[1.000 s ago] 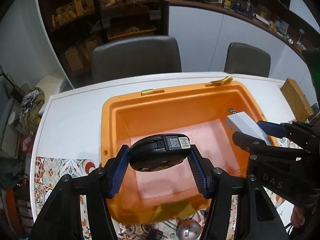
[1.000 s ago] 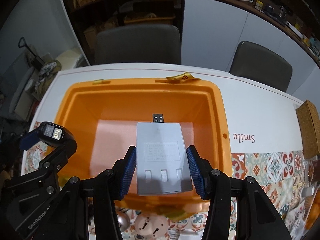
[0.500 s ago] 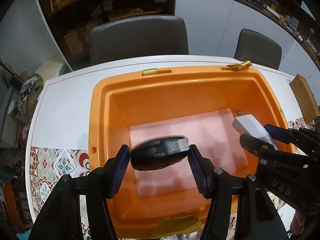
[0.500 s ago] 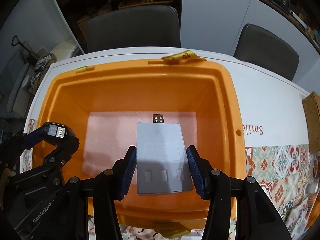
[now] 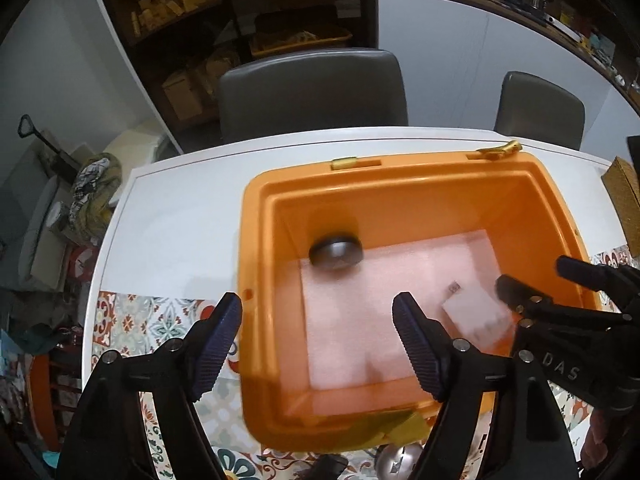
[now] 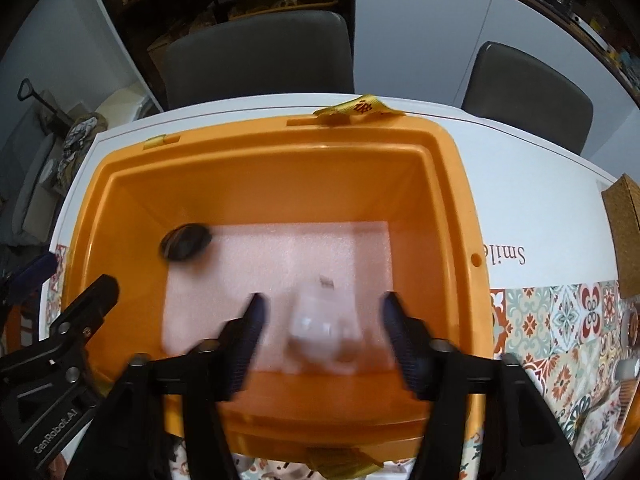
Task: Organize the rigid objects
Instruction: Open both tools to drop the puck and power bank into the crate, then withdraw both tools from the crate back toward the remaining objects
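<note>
Two grippers hang over the near rim of the deep orange plastic bin [image 5: 256, 280], and both have their jaws spread wide with nothing between them. The left gripper [image 5: 318, 328] sits above the bin's near-left corner, the right gripper [image 6: 324, 332] above the near middle, each angled down into the opening, so anything let go would land inside rather than on the bench.

Just beyond the right gripper, a flat white rectangular device [image 6: 320, 328] with a small dark plug at its far end shows blurred over the pale pink foam liner [image 5: 400, 272] covering the bin's floor; whether it is resting or in mid-fall I cannot tell. Farther in, a dark rounded plastic gadget [image 5: 336, 250] lies in the far-left corner, close against the wall. The foam probably cushions hard items as they land.

Past the bin stretches the white bench [image 5: 180, 216], then two grey chairs.
</note>
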The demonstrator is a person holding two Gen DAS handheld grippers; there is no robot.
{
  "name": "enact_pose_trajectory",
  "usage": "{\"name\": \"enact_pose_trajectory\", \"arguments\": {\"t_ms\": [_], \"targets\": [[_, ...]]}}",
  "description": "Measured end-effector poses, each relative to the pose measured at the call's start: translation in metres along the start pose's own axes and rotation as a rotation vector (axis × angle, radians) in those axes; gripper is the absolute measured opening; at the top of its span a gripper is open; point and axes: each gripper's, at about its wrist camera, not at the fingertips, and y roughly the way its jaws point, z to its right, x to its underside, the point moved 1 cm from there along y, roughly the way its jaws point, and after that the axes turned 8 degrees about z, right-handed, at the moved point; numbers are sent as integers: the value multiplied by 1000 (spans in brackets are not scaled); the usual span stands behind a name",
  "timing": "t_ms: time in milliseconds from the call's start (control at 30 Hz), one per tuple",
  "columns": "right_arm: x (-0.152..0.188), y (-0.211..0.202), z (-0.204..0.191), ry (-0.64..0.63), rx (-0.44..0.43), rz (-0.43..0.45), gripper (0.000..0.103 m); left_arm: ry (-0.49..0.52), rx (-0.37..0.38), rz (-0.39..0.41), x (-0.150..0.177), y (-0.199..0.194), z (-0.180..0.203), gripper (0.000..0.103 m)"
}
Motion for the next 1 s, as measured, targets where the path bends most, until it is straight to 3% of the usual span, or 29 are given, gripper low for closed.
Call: {"name": "enact_pose_trajectory", "arguments": {"t_ms": [500, 1000], "targets": [[24, -47, 0, -7, 7, 78, 73, -30, 10, 12, 23, -30, -11, 83], [60, -108, -5, 6, -57, 166, 73, -65, 23, 57, 47, -83, -20, 88]]}}
